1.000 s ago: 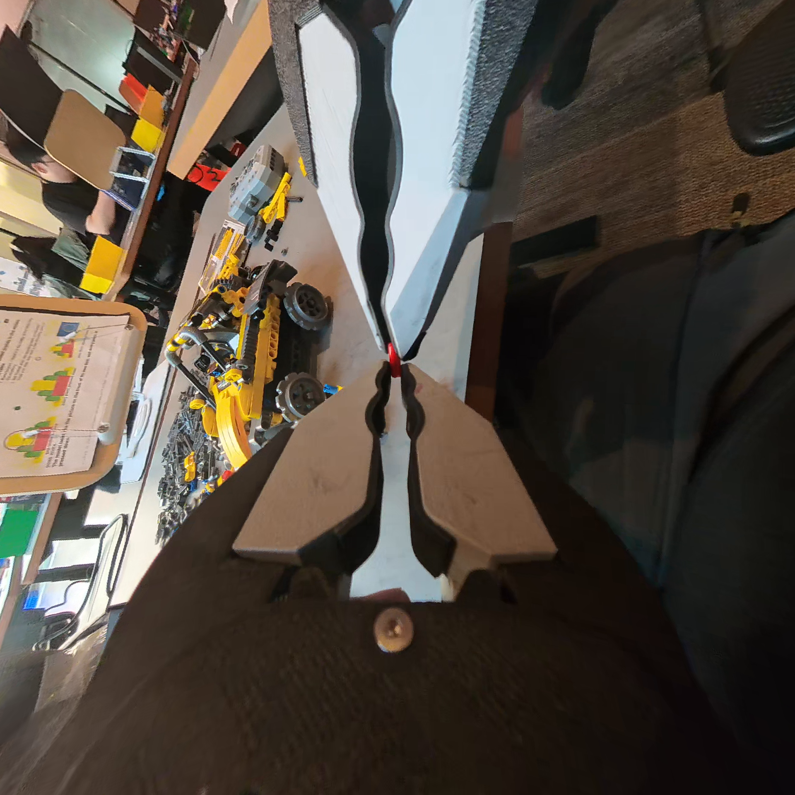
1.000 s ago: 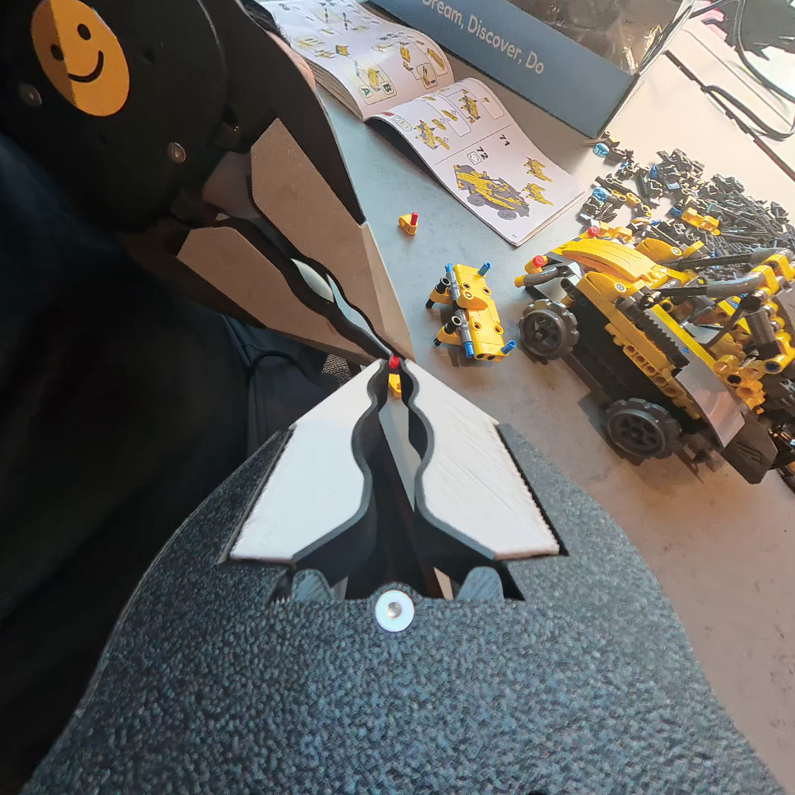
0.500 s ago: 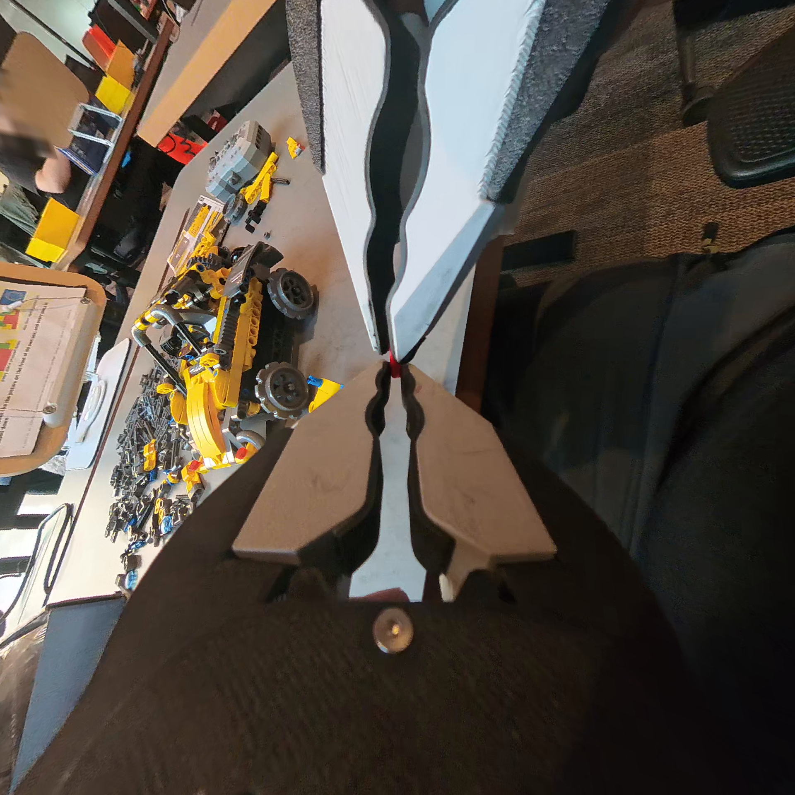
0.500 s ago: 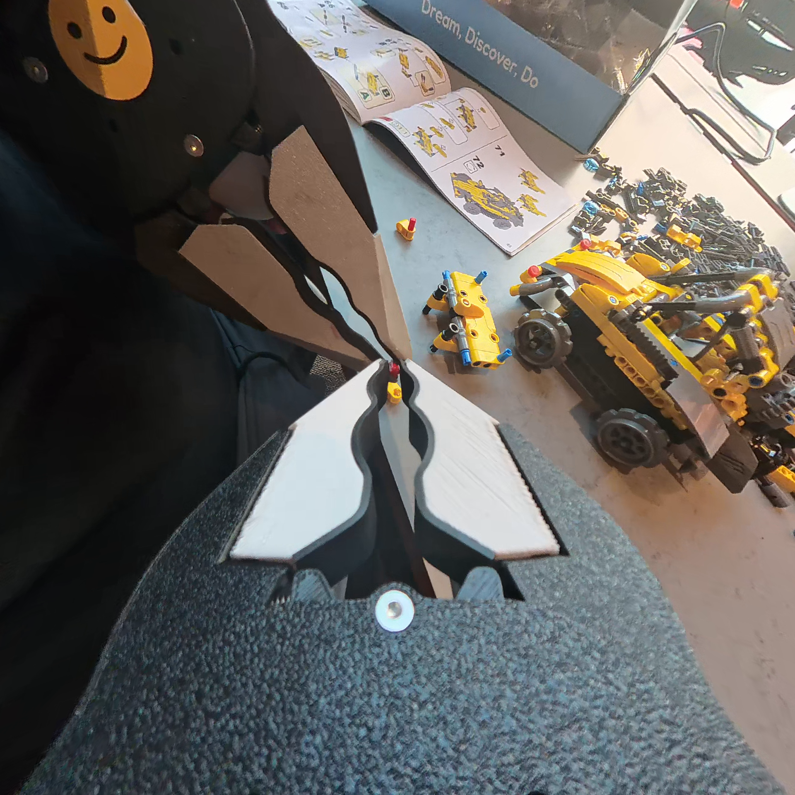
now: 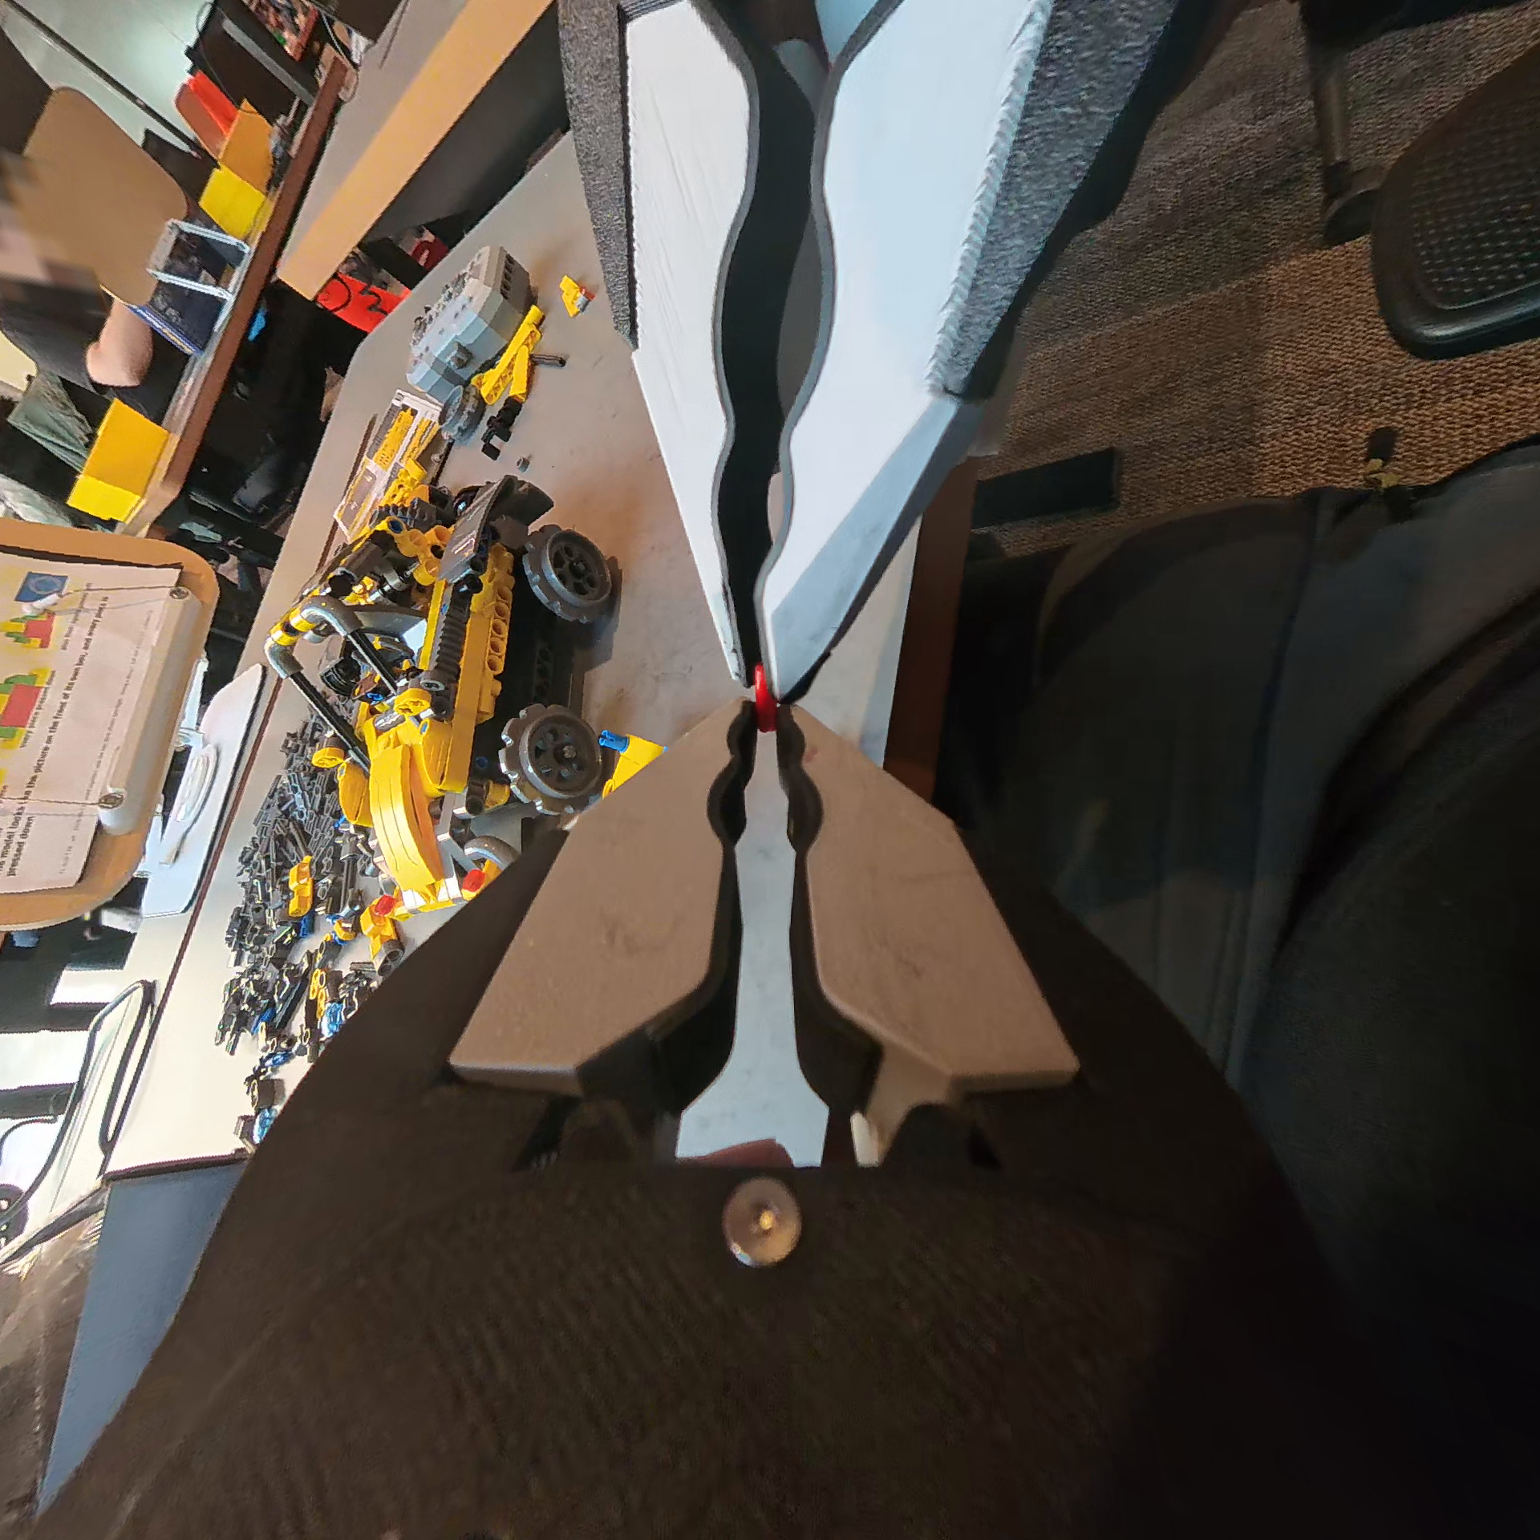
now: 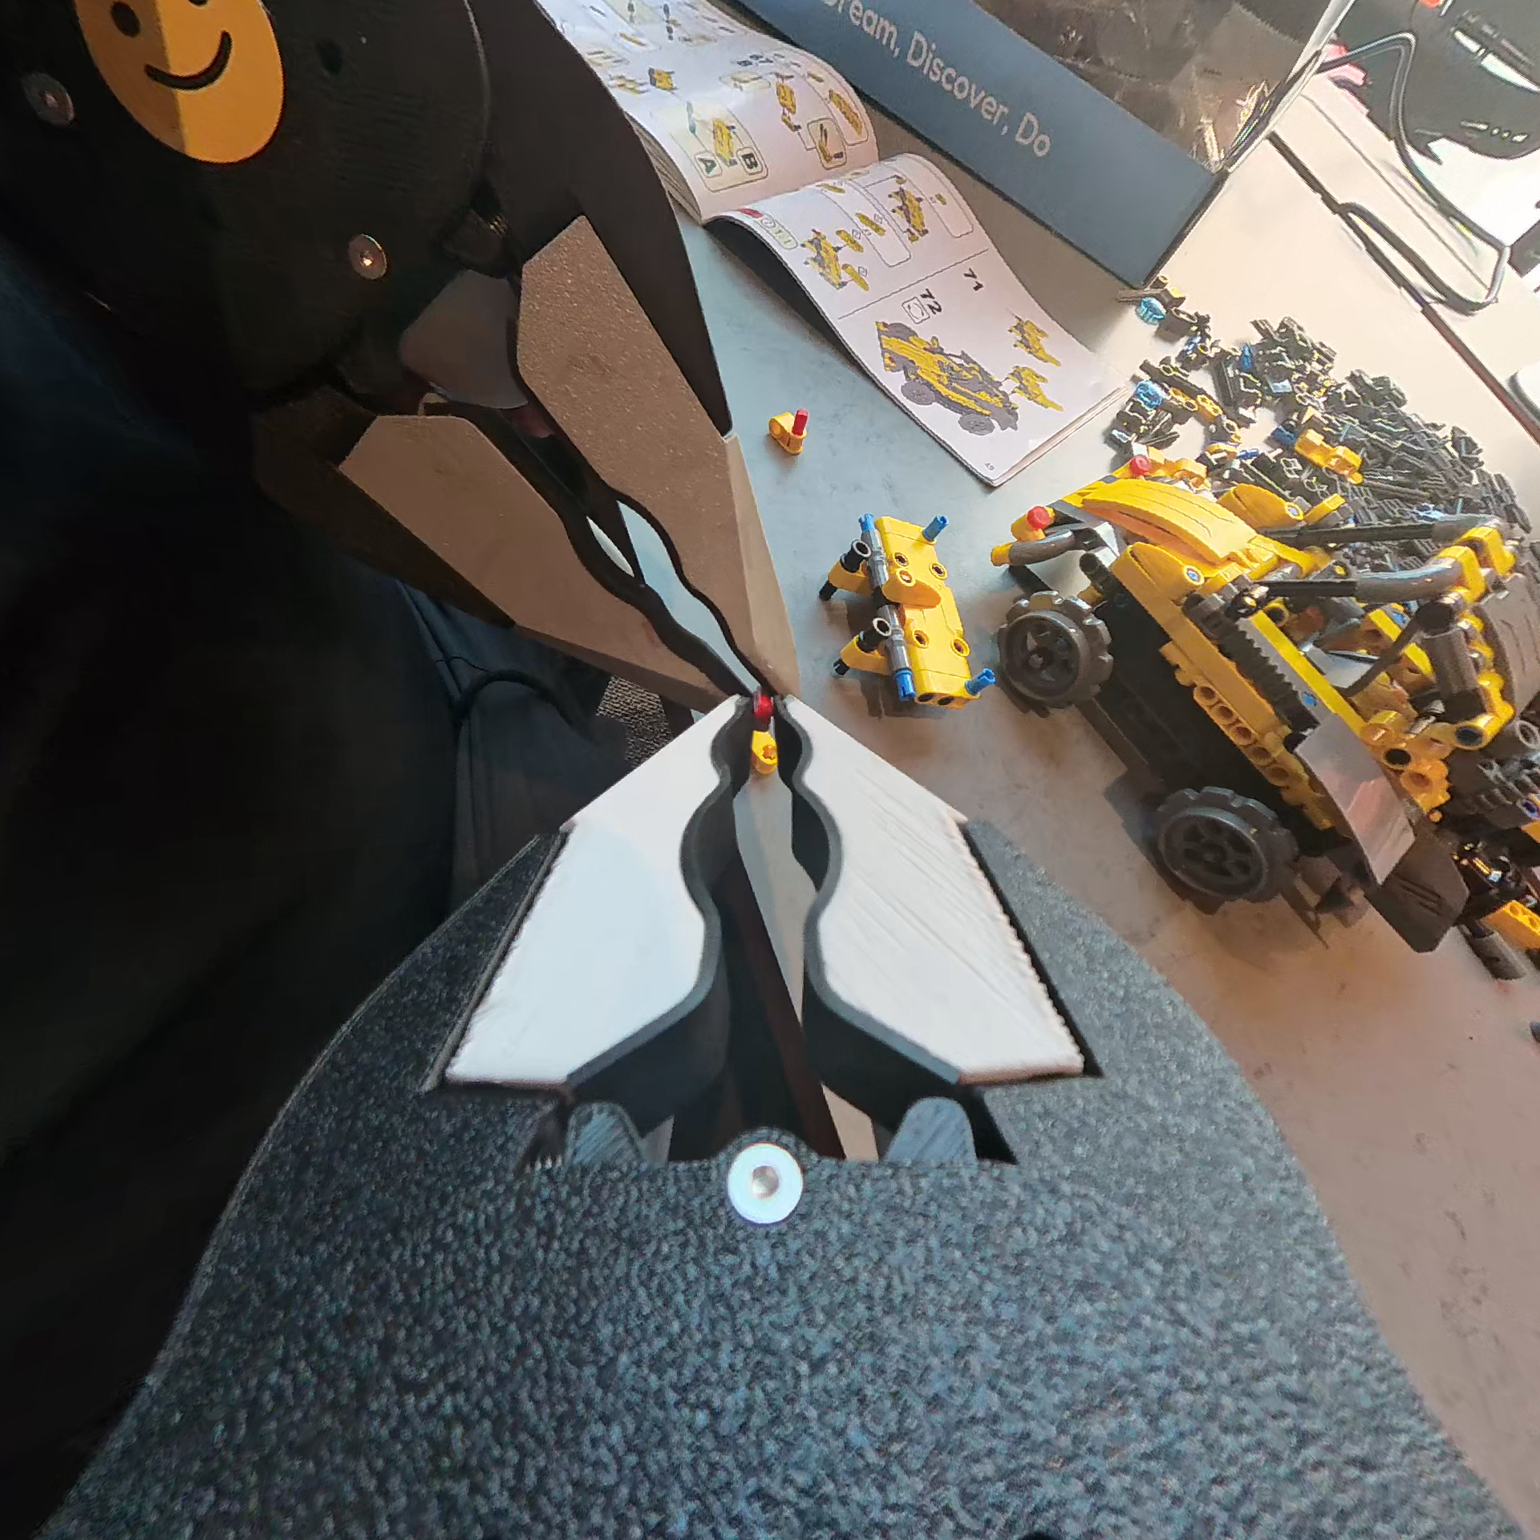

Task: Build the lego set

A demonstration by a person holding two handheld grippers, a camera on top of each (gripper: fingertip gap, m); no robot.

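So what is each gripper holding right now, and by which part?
The right gripper pinches a small yellow connector at its fingertips; the left gripper pinches the red pin sticking out of it, tip to tip.

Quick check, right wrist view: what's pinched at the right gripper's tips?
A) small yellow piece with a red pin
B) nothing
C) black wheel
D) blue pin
A: the right gripper is shut on a small yellow connector with a red pin, tip to tip with the left gripper.

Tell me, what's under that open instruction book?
Only the grey table shows around the open instruction book. Its pages cover whatever lies beneath, so that cannot be seen. A small yellow piece lies beside it.
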